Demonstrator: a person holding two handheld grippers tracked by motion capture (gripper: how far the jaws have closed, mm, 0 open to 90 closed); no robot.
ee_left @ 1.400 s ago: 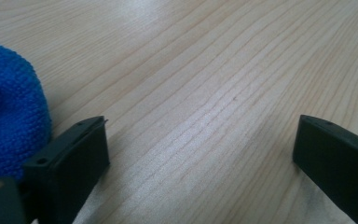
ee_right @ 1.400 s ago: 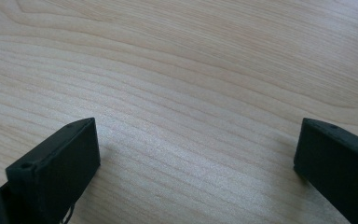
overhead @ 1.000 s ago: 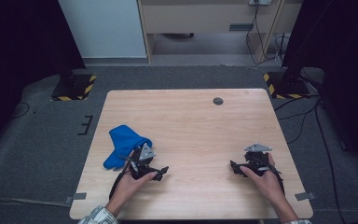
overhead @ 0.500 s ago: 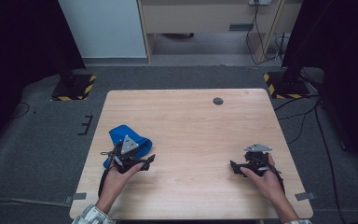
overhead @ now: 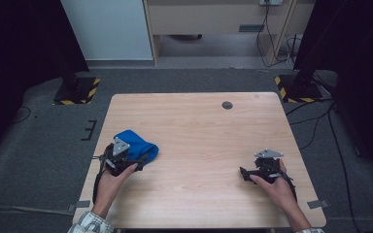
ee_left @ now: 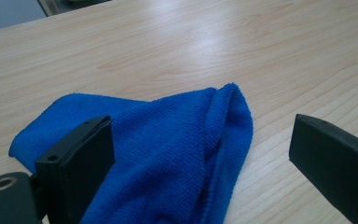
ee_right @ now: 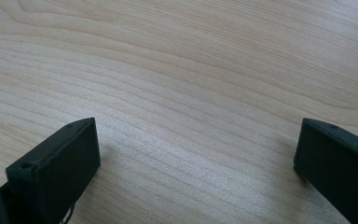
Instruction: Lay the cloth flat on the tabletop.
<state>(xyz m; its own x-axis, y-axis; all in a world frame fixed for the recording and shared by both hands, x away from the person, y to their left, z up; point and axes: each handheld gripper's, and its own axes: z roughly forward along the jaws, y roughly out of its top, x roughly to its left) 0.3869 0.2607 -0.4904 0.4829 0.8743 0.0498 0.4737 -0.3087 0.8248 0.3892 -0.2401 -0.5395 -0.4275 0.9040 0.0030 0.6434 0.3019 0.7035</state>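
Table (overhead: pixel 199 145): one, pale wood, spread under both claws. Cloth (overhead: pixel 137 147): one, blue, bunched, lying at the left gripper (overhead: pixel 121 158), just ahead of its tips and partly beneath them; in the left gripper view (ee_left: pixel 168 158) sitting between the jaws, closer to the left-hand one, touched by neither pad as far as visible. Grippers: two, one per hand. Left gripper spread wide over the cloth. Right gripper (overhead: pixel 264 170) well apart from the cloth, low over bare wood, likewise spread wide, nothing between its jaws. Round dark disc (overhead: pixel 227 105): one, far ahead of both claws, nearer the right one's side.
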